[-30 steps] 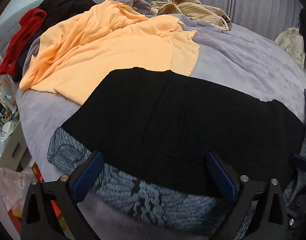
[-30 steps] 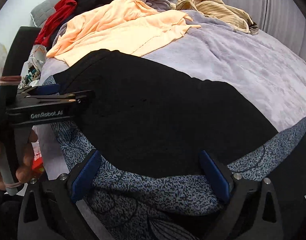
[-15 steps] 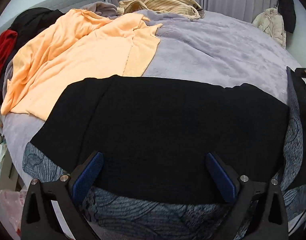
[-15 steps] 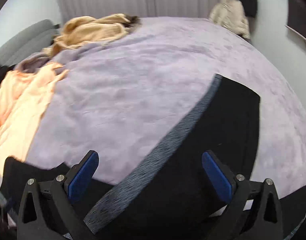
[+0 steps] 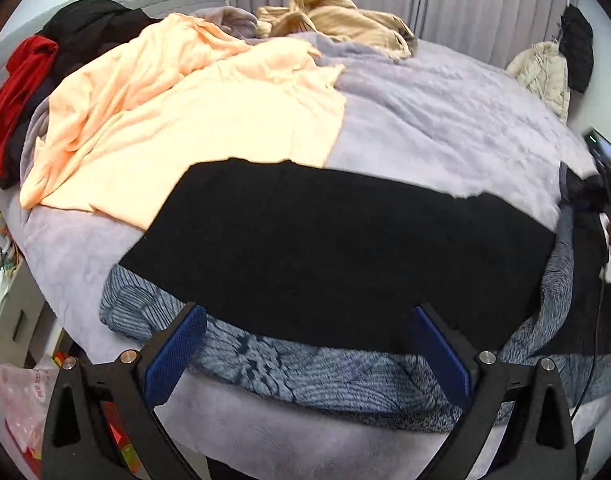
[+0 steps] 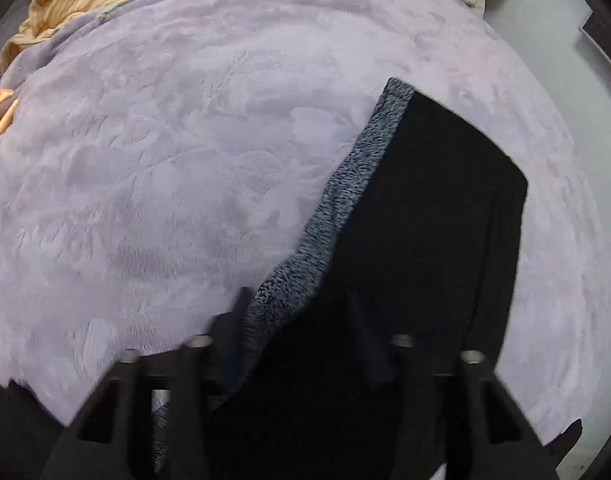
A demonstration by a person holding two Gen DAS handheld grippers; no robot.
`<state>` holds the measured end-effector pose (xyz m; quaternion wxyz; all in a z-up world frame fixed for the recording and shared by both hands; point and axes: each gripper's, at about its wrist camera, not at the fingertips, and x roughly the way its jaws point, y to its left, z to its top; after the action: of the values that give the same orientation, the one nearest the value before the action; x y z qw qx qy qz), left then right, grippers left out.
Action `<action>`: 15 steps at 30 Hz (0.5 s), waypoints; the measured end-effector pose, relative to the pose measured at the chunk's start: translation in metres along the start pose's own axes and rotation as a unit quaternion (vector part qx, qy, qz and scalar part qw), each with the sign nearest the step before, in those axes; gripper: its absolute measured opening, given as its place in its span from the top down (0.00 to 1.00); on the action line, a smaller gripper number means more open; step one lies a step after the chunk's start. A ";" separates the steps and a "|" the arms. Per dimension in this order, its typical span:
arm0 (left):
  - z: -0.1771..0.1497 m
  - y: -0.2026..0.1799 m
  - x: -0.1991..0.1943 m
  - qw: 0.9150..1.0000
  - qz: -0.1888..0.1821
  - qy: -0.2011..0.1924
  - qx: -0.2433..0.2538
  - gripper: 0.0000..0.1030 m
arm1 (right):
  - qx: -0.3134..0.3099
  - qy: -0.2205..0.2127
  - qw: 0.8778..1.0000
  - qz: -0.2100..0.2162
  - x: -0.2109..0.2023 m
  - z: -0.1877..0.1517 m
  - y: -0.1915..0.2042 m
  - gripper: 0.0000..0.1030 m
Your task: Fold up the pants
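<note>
Black pants (image 5: pixel 337 248) lie flat across the near part of the lilac bed, on top of a grey-blue patterned cloth (image 5: pixel 305 364). My left gripper (image 5: pixel 309 344) is open and empty, its blue pads over the near edge of the pants and the patterned cloth. In the right wrist view the pants' far end (image 6: pixel 437 208) runs away with the patterned cloth's edge (image 6: pixel 345 192) beside it. My right gripper (image 6: pixel 301 340) is motion-blurred, its fingers partly closed, low over the cloth; whether it grips is unclear. It also shows in the left wrist view (image 5: pixel 603 176) at the far right.
An orange garment (image 5: pixel 177 120) lies spread at the back left, its edge under the pants' far corner. Red and black clothes (image 5: pixel 33 80) pile at the far left, a tan striped garment (image 5: pixel 345 20) at the back. The bed's left edge (image 5: pixel 57 264) drops to floor clutter.
My right gripper has dropped closer to the pants' end and its fingers have narrowed, now blurred. My left view has pulled back and swung a little left; the pants lie unmoved.
</note>
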<state>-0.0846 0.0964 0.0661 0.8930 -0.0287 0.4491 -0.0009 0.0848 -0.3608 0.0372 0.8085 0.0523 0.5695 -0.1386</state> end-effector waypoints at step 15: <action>-0.028 -0.143 0.019 0.984 -0.037 0.034 0.170 0.01 | 0.165 -0.218 0.961 0.032 -0.134 -0.256 -0.123 0.94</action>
<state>-0.0921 -0.0486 0.0416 0.8686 0.1072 0.4708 -0.1111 -0.2238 -0.3942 0.0831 0.8974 0.1717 0.3464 -0.2128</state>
